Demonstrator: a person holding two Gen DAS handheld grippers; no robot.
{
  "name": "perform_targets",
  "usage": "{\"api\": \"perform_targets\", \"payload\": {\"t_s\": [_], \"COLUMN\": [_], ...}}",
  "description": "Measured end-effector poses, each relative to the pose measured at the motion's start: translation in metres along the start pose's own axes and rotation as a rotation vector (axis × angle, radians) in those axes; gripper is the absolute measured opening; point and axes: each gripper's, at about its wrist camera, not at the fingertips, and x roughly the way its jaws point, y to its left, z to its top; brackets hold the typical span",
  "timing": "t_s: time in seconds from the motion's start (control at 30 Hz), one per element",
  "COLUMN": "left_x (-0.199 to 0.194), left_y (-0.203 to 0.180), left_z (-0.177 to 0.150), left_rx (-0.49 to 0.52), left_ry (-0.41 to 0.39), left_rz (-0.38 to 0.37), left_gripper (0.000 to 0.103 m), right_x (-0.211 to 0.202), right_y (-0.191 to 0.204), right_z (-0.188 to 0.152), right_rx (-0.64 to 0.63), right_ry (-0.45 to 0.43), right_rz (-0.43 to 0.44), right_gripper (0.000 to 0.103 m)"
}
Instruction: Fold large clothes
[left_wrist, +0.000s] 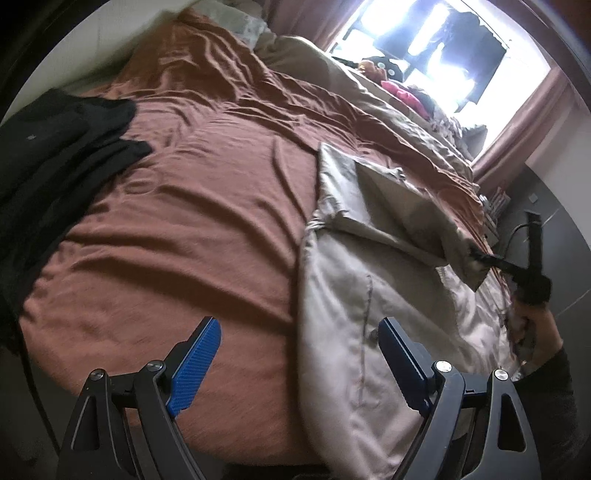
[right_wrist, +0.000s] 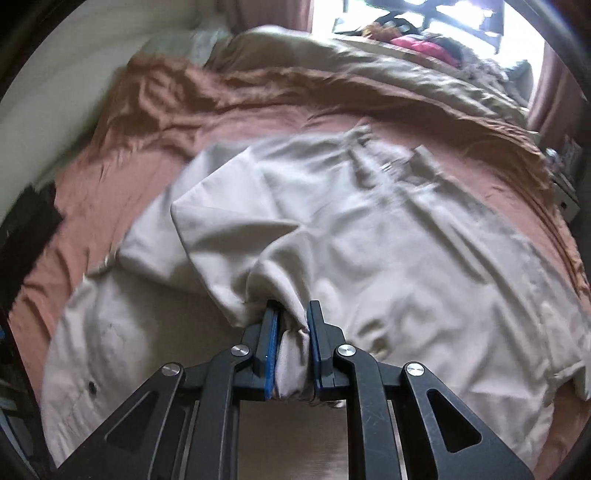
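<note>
A large beige shirt (right_wrist: 388, 236) lies spread on the rust-brown bed sheet (right_wrist: 155, 122). My right gripper (right_wrist: 293, 314) is shut on a bunched fold of the shirt, and one flap is lifted and pulled across the rest. In the left wrist view the same beige shirt (left_wrist: 351, 295) covers the bed's right side, with the right gripper (left_wrist: 480, 254) pinching its raised edge at the far right. My left gripper (left_wrist: 299, 332) stands wide open above the near edge of the bed, its blue pads astride the shirt's left border, holding nothing.
A black garment (left_wrist: 55, 155) lies heaped at the bed's left side. A tan duvet (left_wrist: 369, 96) is piled at the far side under a bright window (left_wrist: 443, 48) with rust curtains. Cluttered items (left_wrist: 402, 92) sit on the sill. A person's sleeved arm (left_wrist: 554, 387) holds the right gripper.
</note>
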Motion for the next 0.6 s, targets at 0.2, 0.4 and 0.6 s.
{"api": "perform_targets", "payload": {"t_s": [0.2, 0.4, 0.6], "left_x": [0.031, 0.063, 0.091], "left_y": [-0.027, -0.044, -0.054], "left_z": [0.011, 0.026, 0.039], "left_rx": [0.03, 0.071, 0.097], "left_ry": [0.036, 0.073, 0.104], "left_rz": [-0.009, 0.016, 0.047], "left_gripper": [0.088, 0.088, 0.088], "right_x": [-0.027, -0.014, 0.004], "right_y": [-0.049, -0.105, -0.151], "right_z": [0.002, -0.009, -0.029], "right_rx": [0.075, 0.2, 0.329], "right_ry": [-0.067, -0.062, -0.038], "right_rz": [-0.05, -0.075, -0.028], "right_gripper": [0.01, 0.015, 0.061]}}
